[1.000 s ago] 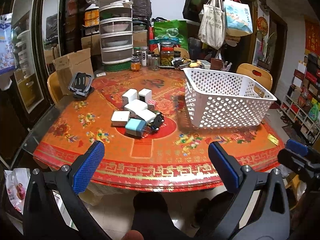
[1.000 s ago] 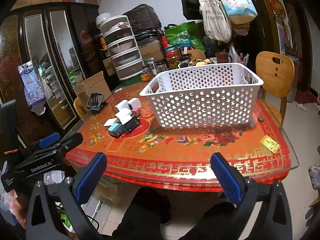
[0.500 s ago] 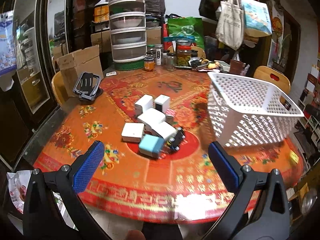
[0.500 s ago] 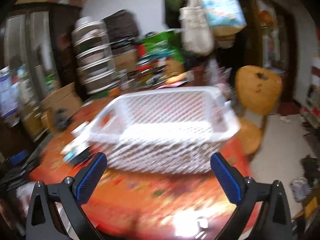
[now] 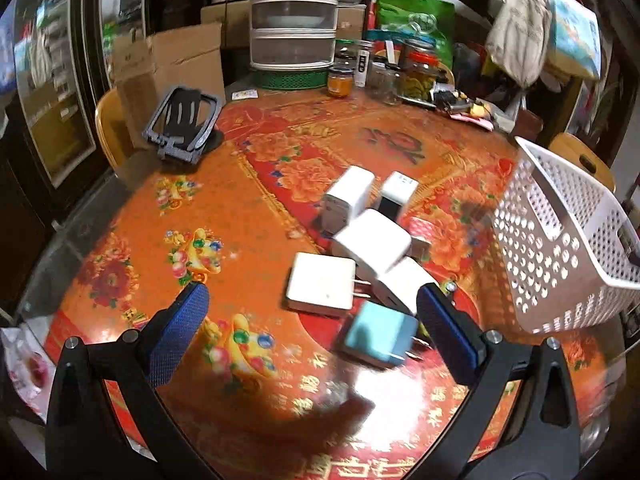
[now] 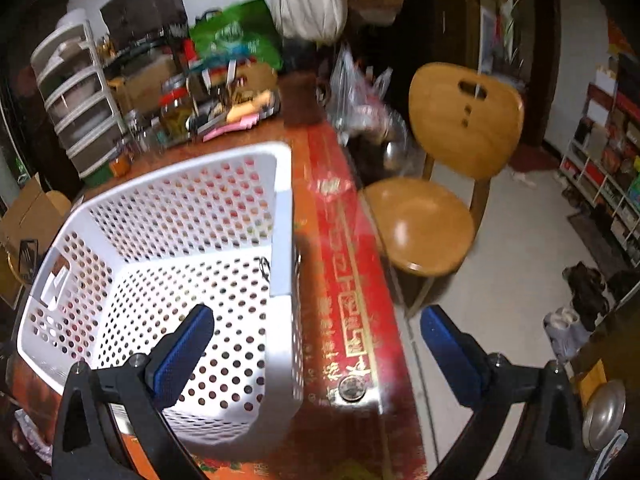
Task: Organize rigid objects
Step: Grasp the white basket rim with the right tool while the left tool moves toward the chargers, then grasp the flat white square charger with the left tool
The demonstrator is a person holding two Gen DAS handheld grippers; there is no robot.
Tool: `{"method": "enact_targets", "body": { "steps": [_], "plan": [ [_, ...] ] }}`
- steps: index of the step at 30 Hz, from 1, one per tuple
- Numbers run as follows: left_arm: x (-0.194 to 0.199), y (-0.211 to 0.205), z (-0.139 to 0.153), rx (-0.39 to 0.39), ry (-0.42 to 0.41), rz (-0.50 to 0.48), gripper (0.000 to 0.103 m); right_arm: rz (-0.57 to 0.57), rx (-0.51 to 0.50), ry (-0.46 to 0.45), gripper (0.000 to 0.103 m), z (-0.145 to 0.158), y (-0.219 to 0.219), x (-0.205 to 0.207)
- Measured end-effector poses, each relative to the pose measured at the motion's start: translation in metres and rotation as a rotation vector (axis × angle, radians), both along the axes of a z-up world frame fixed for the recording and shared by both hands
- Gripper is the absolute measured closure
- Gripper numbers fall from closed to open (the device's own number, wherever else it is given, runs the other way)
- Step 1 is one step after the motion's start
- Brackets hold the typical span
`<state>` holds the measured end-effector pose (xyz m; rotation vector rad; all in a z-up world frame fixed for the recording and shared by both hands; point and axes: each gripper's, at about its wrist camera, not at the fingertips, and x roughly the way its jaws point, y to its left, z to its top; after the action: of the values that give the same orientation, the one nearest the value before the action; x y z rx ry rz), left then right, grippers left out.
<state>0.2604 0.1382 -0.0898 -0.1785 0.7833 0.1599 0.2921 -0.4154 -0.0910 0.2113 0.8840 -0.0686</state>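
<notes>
A cluster of plug chargers lies mid-table in the left wrist view: a flat white charger (image 5: 322, 288), a teal charger (image 5: 380, 338), a big white cube (image 5: 374, 240) and two more white ones (image 5: 348, 196) behind. My left gripper (image 5: 312, 320) hangs open just above the near side of the cluster, gripping nothing. The white perforated basket (image 5: 560, 248) stands to the right of the chargers. My right gripper (image 6: 318, 328) straddles the basket (image 6: 280, 216) at its right wall, left finger inside, right finger outside. Its jaws are closing, but the pads do not touch the wall.
A black phone stand (image 5: 182, 124) and a cardboard box (image 5: 176, 64) sit at far left. Stacked drawers (image 5: 294, 20) and jars (image 5: 418, 72) crowd the back edge. A wooden chair (image 6: 440, 184) stands past the table's right edge, and a coin (image 6: 352, 390) lies near that edge.
Both grippers came forward over the table. The left one closed in on the chargers. The right one swung right and down onto the basket's right wall.
</notes>
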Motion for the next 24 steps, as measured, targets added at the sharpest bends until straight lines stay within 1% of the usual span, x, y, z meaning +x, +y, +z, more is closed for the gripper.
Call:
{"method": "enact_targets", "body": {
  "steps": [1,2,5,6,8,9,11,13,16,18,19,21,22,23,24],
  "plan": [
    [0.001,0.008,-0.004,-0.026,-0.004,-0.008,0.001,0.008,0.006,0.01,0.015,-0.004,0.001,-0.001],
    [0.003,0.014,-0.007,-0.033,0.0,-0.005,0.001,0.008,0.007,0.015,0.022,-0.006,0.001,-0.001],
    [0.012,0.024,-0.02,-0.001,0.027,-0.009,0.001,0.022,0.029,0.026,0.034,-0.011,0.001,0.0],
    [0.018,0.025,-0.026,0.003,0.046,-0.022,0.001,0.024,0.036,0.028,0.036,-0.011,0.002,0.0],
    [0.022,0.025,-0.036,-0.01,0.069,-0.055,0.001,0.032,0.044,0.032,0.047,-0.01,0.003,-0.001],
    [0.024,0.025,-0.04,-0.014,0.077,-0.073,0.001,0.036,0.045,0.033,0.05,-0.01,0.005,0.0],
    [0.029,0.02,-0.047,-0.002,0.096,-0.085,0.002,0.038,0.049,0.035,0.067,-0.01,0.007,0.001],
    [0.034,0.017,-0.053,0.004,0.107,-0.098,0.003,0.036,0.041,0.041,0.076,-0.009,0.009,0.002],
    [0.04,0.012,-0.059,0.014,0.115,-0.111,0.003,0.037,0.029,0.048,0.082,-0.01,0.014,0.004],
    [0.046,0.009,-0.064,0.023,0.131,-0.121,0.006,0.041,0.022,0.056,0.084,-0.01,0.017,0.006],
    [0.047,0.009,-0.065,0.016,0.132,-0.125,0.01,0.042,0.02,0.06,0.084,-0.011,0.018,0.007],
    [0.052,0.009,-0.067,0.004,0.14,-0.126,0.021,0.045,0.026,0.064,0.086,-0.011,0.018,0.008],
    [0.053,0.009,-0.069,0.006,0.147,-0.125,0.029,0.048,0.029,0.067,0.086,-0.012,0.019,0.009],
    [0.056,0.009,-0.071,0.004,0.155,-0.127,0.032,0.047,0.027,0.068,0.086,-0.012,0.019,0.009],
    [0.058,0.011,-0.073,-0.005,0.161,-0.129,0.032,0.047,0.027,0.07,0.086,-0.012,0.019,0.009]
  ]
}}
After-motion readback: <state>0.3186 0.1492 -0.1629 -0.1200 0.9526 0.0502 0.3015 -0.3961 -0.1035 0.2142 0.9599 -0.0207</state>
